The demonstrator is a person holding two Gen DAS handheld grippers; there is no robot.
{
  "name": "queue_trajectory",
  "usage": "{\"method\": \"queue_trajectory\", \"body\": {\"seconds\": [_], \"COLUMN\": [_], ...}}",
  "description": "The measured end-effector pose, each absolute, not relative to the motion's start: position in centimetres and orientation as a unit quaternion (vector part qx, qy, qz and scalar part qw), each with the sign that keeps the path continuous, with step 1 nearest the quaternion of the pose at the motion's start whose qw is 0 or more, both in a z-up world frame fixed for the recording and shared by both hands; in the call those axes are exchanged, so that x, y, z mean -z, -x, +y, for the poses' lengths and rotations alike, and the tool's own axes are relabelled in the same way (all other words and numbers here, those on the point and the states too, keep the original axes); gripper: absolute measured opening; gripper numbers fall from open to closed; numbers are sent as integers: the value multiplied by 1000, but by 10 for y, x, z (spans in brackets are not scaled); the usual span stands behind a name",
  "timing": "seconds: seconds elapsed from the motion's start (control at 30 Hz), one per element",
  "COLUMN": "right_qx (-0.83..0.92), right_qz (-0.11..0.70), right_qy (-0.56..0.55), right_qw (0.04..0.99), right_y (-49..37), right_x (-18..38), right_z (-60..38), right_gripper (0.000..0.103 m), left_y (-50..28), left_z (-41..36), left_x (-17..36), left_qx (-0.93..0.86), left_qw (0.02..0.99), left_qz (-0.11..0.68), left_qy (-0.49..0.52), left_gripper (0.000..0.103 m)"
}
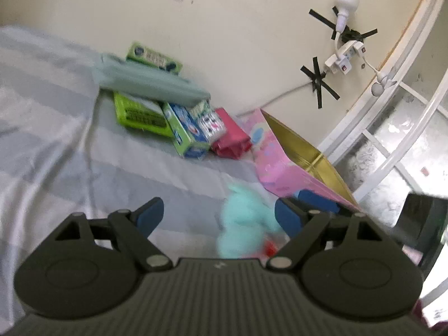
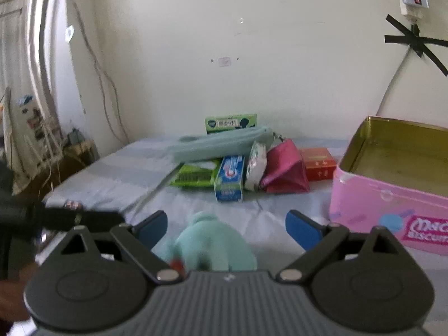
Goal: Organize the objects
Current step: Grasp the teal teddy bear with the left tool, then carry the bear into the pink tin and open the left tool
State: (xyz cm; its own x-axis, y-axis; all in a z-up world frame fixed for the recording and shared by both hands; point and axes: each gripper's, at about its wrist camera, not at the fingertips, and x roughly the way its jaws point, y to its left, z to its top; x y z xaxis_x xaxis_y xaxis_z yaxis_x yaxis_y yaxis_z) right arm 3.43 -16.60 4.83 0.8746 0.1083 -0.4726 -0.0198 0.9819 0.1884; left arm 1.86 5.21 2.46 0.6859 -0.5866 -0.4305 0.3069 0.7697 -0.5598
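A turquoise plush toy (image 1: 243, 221) lies on the striped bedsheet (image 1: 56, 140), close in front of both grippers; it also shows in the right wrist view (image 2: 215, 243). My left gripper (image 1: 219, 214) is open, the plush lies near its right finger. My right gripper (image 2: 226, 225) is open, with the plush low between its fingers, not clamped. An open pink biscuit tin (image 2: 392, 196) with a gold inside stands at the right; it also shows in the left wrist view (image 1: 282, 162).
Against the wall lies a pile: green boxes (image 2: 196, 176), a toothpaste box (image 2: 229, 182), a pale teal pouch (image 2: 221, 145), a white packet (image 2: 256, 168), a magenta pouch (image 2: 284, 170), a red box (image 2: 317, 163). The left gripper (image 2: 81, 218) shows at the left.
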Motion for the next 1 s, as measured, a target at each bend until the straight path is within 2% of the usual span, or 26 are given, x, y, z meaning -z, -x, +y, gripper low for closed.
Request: {"method": "queue_trajectory", "body": {"seconds": [0.13, 0.27, 0.3, 0.33, 0.47, 0.57, 0.63, 0.77, 0.9, 0.97, 1.0], "right_qx": [-104, -99, -93, -98, -115, -92, -61, 28, 116, 166, 200], "right_qz": [279, 320, 325, 325, 330, 264, 226, 178, 165, 162, 165], "right_qy": [-68, -43, -35, -30, -34, 12, 20, 43, 31, 35, 38], "right_qw": [952, 941, 940, 940, 936, 960, 972, 983, 979, 972, 965], "right_y": [-19, -28, -38, -45, -59, -39, -30, -15, -5, -4, -9], "right_x": [-31, -12, -9, -6, 2, -13, -27, -45, -53, -50, -46], "right_z": [-156, -139, -134, -132, -127, -128, -140, -176, -232, -261, -272], "right_gripper": [95, 93, 90, 83, 66, 64, 58, 58, 60, 81, 92], "left_y": [-20, -32, -38, -43, -41, -46, -54, -76, -99, -114, -120], "left_z": [51, 28, 23, 20, 6, -1, -19, -88, -156, -184, -192], "left_x": [-20, -18, -13, -8, -7, -36, -53, -83, -90, -86, -83], "left_qx": [276, 285, 285, 292, 273, 300, 320, 370, 409, 400, 385], "left_qw": [875, 873, 867, 858, 869, 873, 875, 876, 869, 874, 879], "left_qz": [325, 342, 357, 372, 377, 348, 330, 292, 268, 267, 273], "left_qy": [231, 198, 196, 199, 166, 166, 155, 98, 77, 72, 71], "left_gripper": [79, 72, 62, 58, 56, 56, 56, 56, 57, 62, 68]}}
